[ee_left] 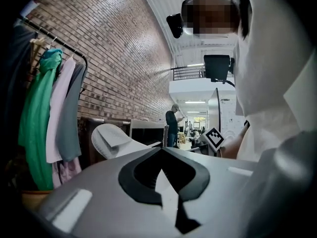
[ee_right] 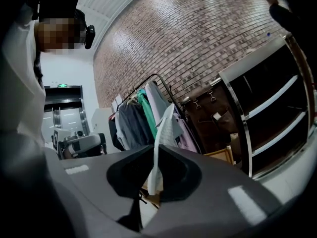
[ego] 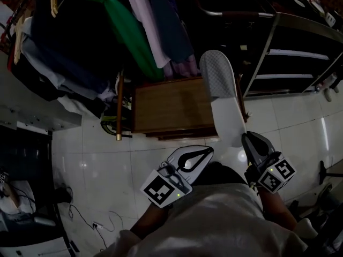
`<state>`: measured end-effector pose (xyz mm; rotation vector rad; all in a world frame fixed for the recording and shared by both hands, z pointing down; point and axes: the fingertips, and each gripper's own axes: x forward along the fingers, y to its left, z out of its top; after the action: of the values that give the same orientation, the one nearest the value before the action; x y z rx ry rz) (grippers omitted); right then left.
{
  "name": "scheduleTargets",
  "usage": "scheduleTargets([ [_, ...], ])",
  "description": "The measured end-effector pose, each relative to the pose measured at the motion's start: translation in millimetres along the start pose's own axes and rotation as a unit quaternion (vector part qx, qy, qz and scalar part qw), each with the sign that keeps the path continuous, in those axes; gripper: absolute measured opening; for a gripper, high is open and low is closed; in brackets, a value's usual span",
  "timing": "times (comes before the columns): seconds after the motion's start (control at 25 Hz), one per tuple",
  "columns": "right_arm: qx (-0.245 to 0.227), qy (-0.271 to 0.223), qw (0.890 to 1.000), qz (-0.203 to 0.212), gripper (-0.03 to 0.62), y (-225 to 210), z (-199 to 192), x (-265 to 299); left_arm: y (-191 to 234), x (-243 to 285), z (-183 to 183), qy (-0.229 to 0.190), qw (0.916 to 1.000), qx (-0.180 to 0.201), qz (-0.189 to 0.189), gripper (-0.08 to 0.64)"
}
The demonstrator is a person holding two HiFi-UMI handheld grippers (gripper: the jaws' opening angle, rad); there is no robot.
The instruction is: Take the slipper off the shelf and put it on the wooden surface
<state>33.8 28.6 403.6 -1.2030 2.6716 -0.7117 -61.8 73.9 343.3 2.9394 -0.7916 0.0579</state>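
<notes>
A long white slipper (ego: 224, 98) with a dotted grey sole hangs above the right end of the low wooden surface (ego: 166, 105), toe pointing away from me. My right gripper (ego: 247, 141) is shut on its heel end. In the right gripper view the slipper (ee_right: 161, 133) stands edge-on, pinched between the jaws of the right gripper (ee_right: 154, 155). My left gripper (ego: 209, 151) is lower and to the left, over the white floor, shut with nothing in it. From the left gripper (ee_left: 161, 152) the slipper (ee_left: 113, 140) shows at the left.
The dark metal shelf (ego: 300, 52) stands at the right, its tiers also in the right gripper view (ee_right: 270, 118). A rack of hanging clothes (ego: 107, 25) fills the space behind the wooden surface. Cables (ego: 80, 213) lie on the white tiles at the lower left.
</notes>
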Motion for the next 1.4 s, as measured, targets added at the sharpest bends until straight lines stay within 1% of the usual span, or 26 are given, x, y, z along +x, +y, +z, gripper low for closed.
scheduleTargets([
  [0.08, 0.005, 0.005, 1.0, 0.01, 0.031, -4, -2, 1, 1, 2, -1, 0.009, 0.9998, 0.008, 0.014, -0.008],
  [0.2, 0.012, 0.015, 1.0, 0.024, 0.031, -8, -5, 2, 6, 3, -5, 0.016, 0.999, -0.002, 0.043, -0.008],
  [0.28, 0.021, 0.018, 0.999, 0.031, 0.031, -14, -5, 6, 6, 7, -8, 0.021, 0.9984, 0.0, 0.052, -0.008],
  [0.4, 0.032, 0.02, 0.999, 0.031, 0.031, -23, -10, 7, -6, 19, -17, 0.033, 0.9988, 0.012, 0.034, -0.008],
  [0.52, 0.043, 0.028, 0.998, 0.022, 0.031, -30, -22, 7, -7, 21, -24, 0.037, 0.999, -0.001, 0.024, -0.008],
  [0.6, 0.051, 0.028, 0.998, 0.014, 0.031, -36, -26, 12, 6, 21, -21, 0.035, 0.999, -0.008, 0.026, -0.008],
  [0.64, 0.055, 0.027, 0.998, 0.008, 0.031, -38, -27, 15, 14, 21, -19, 0.035, 0.9991, -0.005, 0.024, -0.008],
  [0.76, 0.063, 0.027, 0.998, -0.01, 0.031, -45, -36, 24, 31, 19, -17, 0.039, 0.999, 0.018, 0.009, -0.008],
  [0.88, 0.081, 0.039, 0.995, -0.033, 0.031, -48, -57, 37, 46, 12, -18, 0.044, 0.9982, 0.04, -0.002, -0.008],
  [1.04, 0.115, 0.052, 0.99, -0.06, 0.031, -60, -89, 61, 68, -2, -17, 0.039, 0.9983, 0.038, -0.02, -0.008],
  [1.16, 0.112, 0.074, 0.988, -0.075, 0.031, -69, -116, 81, 87, -15, -15, 0.037, 0.9981, 0.041, -0.028, -0.008],
  [1.28, 0.106, 0.09, 0.987, -0.078, 0.031, -74, -137, 104, 106, -25, -14, 0.032, 0.9978, 0.045, -0.037, -0.008],
  [1.4, 0.104, 0.089, 0.987, -0.083, 0.031, -73, -148, 128, 122, -34, -17, 0.024, 0.9973, 0.05, -0.047, -0.008],
])
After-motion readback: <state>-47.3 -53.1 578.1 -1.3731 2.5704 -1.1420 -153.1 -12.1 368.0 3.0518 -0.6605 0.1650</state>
